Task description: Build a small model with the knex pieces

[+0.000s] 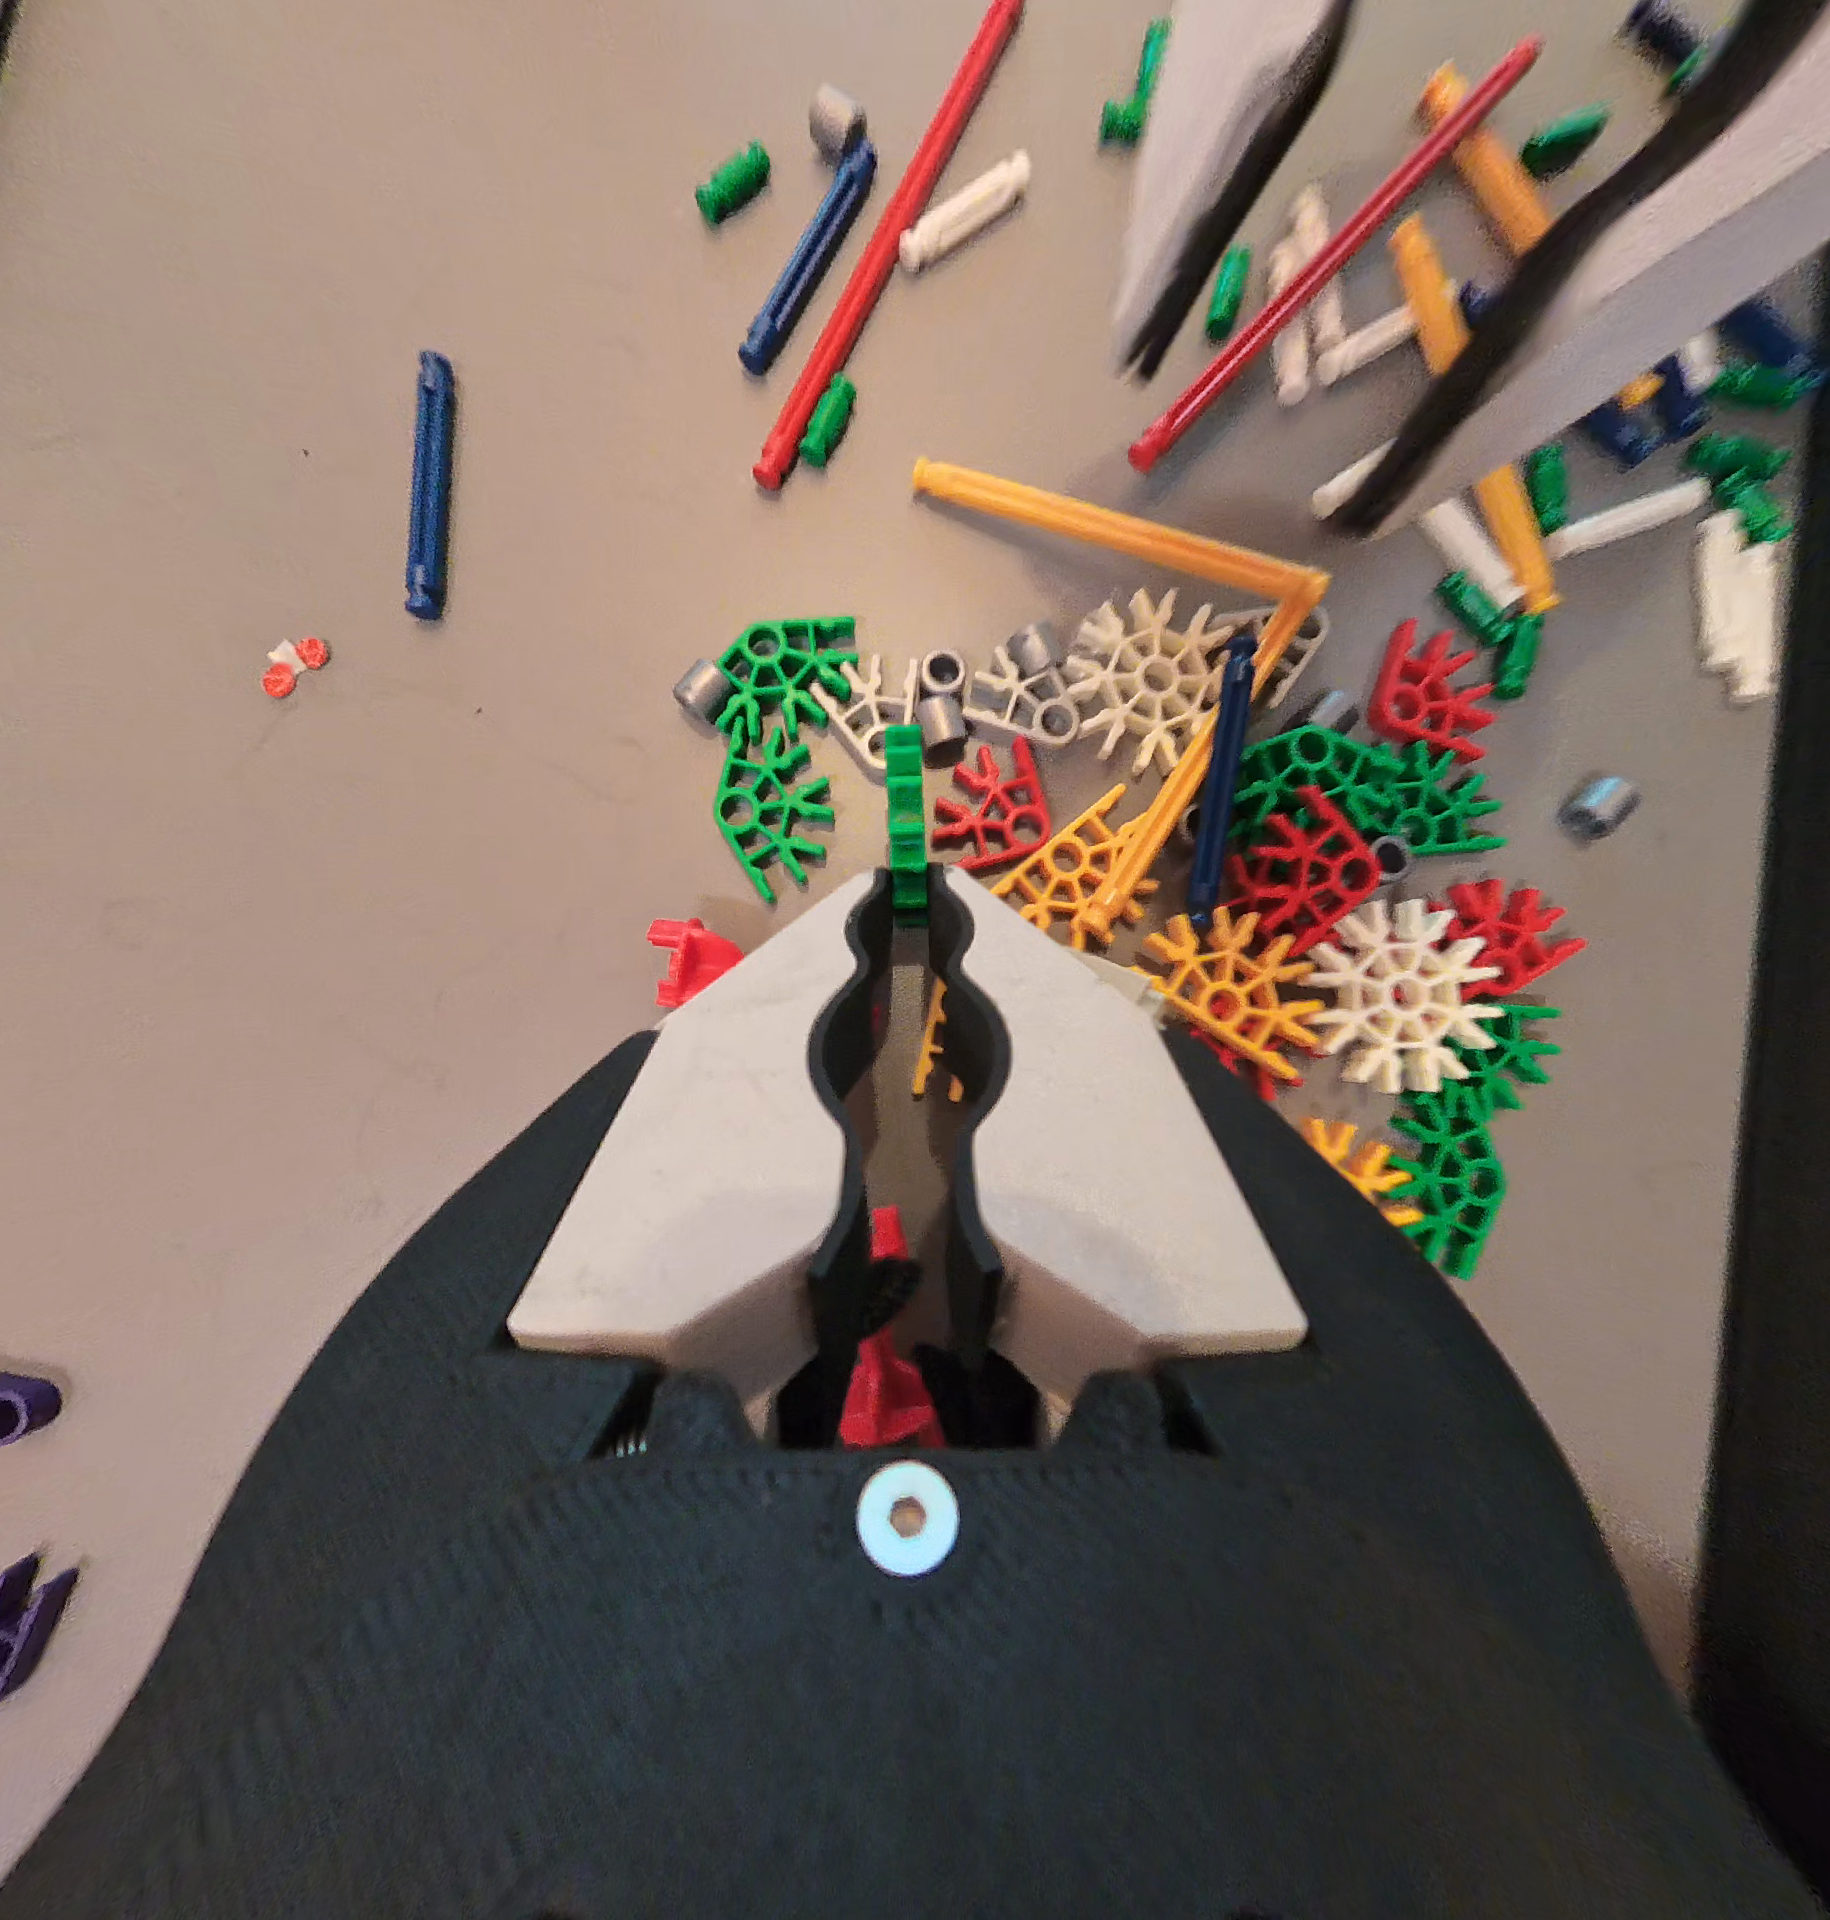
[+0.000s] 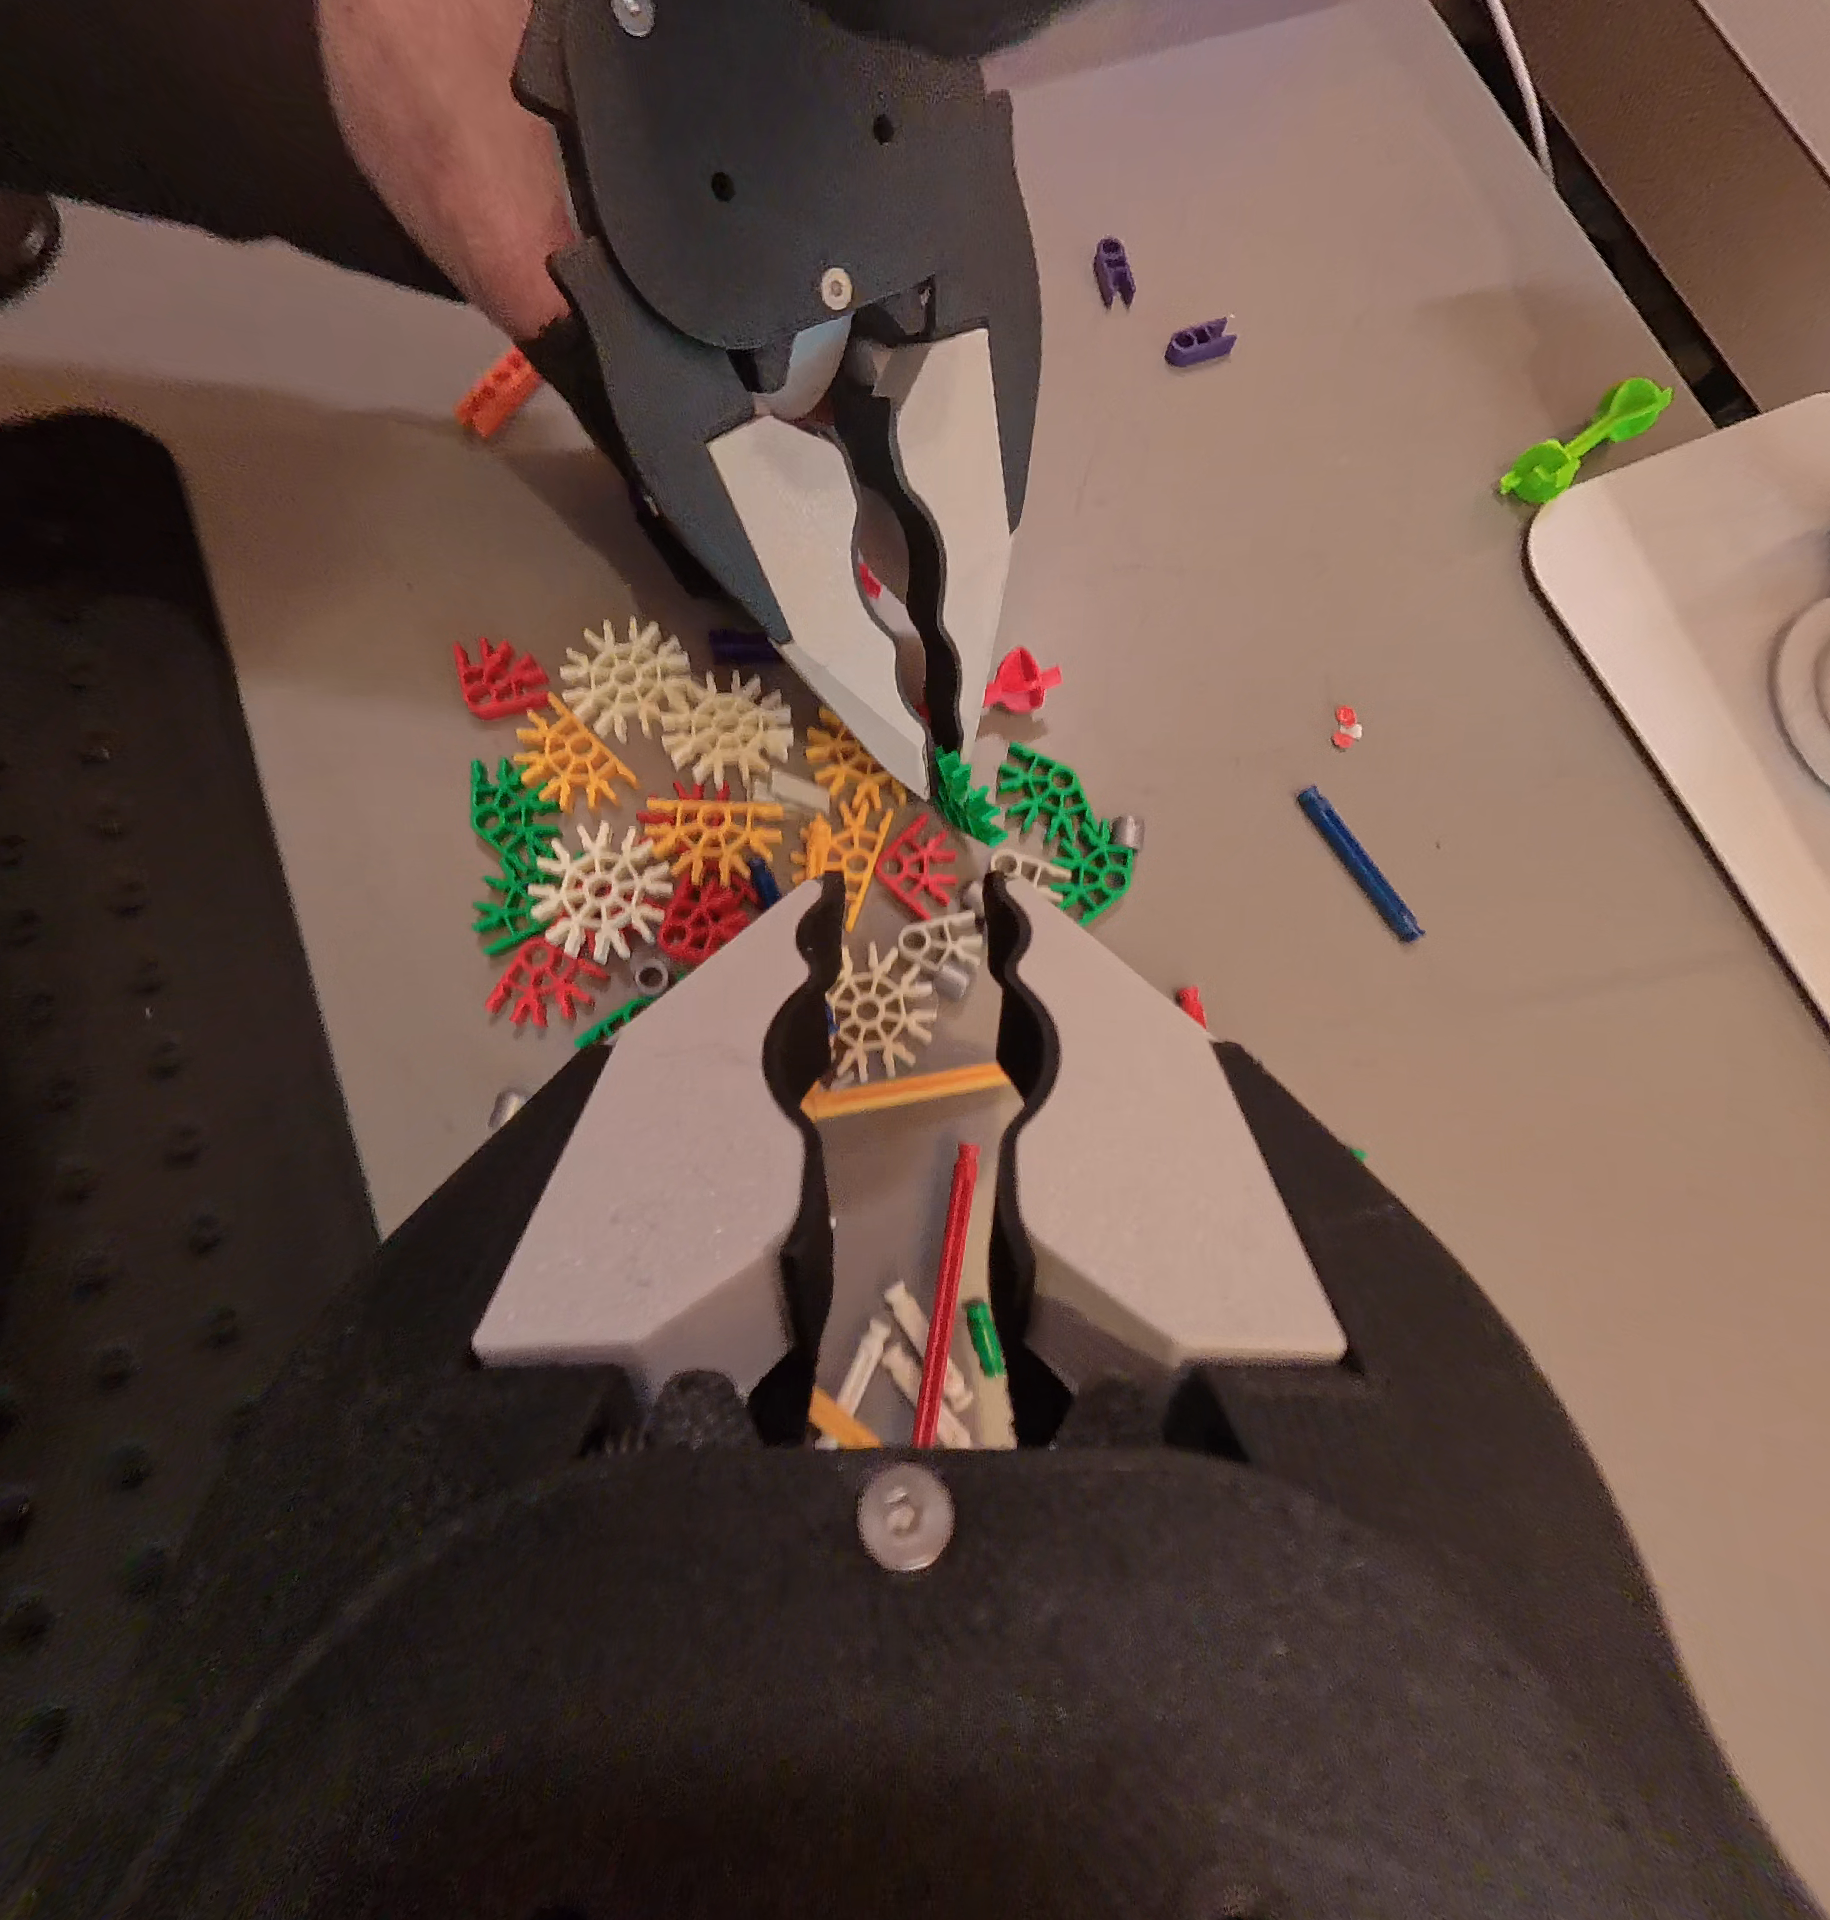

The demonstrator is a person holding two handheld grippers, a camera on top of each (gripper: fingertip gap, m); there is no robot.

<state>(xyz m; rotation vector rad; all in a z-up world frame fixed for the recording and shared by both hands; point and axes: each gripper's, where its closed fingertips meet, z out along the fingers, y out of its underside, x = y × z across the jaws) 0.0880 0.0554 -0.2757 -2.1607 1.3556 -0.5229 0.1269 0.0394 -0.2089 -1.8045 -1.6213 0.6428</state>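
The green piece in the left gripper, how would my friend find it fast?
Start at the big pile of colourful snowflake-shaped connectors on the grey table. At the pile's edge, the left gripper is shut on one green connector. Other green connectors lie flat on the table; this one stands on edge, pinched between the gripper's tips.

Soft, even indoor light with faint shadows and no glare; both wide-angle views bend at the edges, and the left wrist view's far parts smear with motion blur.
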